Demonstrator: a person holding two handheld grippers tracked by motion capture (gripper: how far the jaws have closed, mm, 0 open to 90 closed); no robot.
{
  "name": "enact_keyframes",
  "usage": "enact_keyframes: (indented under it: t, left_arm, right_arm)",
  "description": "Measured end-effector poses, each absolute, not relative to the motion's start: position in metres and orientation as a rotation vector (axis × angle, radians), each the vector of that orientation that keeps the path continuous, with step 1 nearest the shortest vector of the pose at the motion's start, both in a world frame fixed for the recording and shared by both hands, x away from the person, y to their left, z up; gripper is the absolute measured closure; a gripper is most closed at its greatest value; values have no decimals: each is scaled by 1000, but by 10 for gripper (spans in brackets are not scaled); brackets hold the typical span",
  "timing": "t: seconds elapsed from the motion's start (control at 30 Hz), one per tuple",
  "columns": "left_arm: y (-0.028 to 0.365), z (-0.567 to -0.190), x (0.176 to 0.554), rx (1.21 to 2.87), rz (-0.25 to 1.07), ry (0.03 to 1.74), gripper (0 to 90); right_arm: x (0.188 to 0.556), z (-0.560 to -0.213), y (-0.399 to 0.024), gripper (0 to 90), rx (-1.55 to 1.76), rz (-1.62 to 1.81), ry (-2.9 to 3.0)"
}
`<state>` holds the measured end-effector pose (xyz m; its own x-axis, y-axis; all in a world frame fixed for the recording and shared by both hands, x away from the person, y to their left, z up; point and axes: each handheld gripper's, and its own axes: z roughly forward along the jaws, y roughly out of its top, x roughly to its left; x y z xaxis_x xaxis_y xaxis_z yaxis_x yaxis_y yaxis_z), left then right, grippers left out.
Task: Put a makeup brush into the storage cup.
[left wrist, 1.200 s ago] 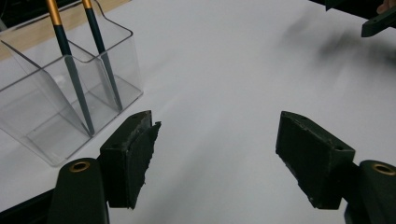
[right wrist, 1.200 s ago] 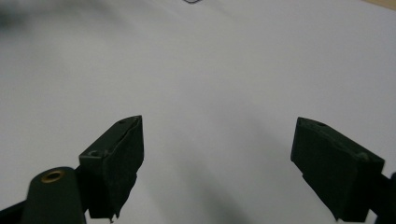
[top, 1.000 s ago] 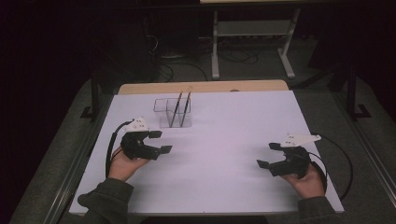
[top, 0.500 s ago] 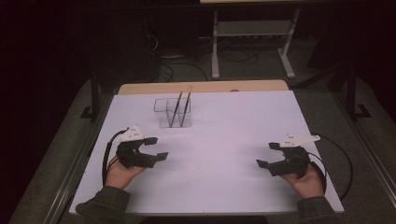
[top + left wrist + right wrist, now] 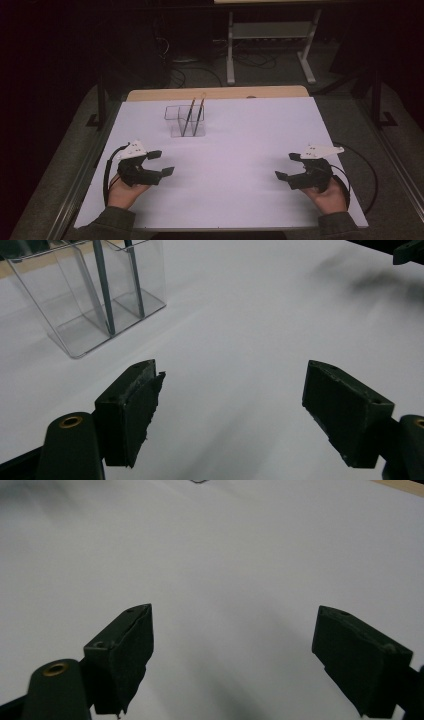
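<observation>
The clear plastic two-compartment holder [image 5: 185, 121] stands at the table's far side, two slim pencils [image 5: 194, 116] leaning upright inside. The left gripper [image 5: 161, 163] is nearer it, jaws just opened wide, empty. The right gripper [image 5: 288, 166] is spread, empty, well apart.

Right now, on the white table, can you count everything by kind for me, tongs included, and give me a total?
Clear plastic holder, with compartments: 1
Pencils standing tilted in the holder: 2
Tongs, both open with nothing between the jaws: 2, the left tongs and the right tongs
Total: 5
</observation>
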<state>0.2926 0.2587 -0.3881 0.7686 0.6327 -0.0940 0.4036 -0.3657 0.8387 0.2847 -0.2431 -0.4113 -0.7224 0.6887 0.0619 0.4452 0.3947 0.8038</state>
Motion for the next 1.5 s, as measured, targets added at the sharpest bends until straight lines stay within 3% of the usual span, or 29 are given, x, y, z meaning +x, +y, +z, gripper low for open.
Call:
enact_keyframes:
  t: [1.5]
  left_arm:
    - [281,-402,272,1958,355,810,185]
  right_arm:
    - [280,-421,-231,160,1001,1192,2357]
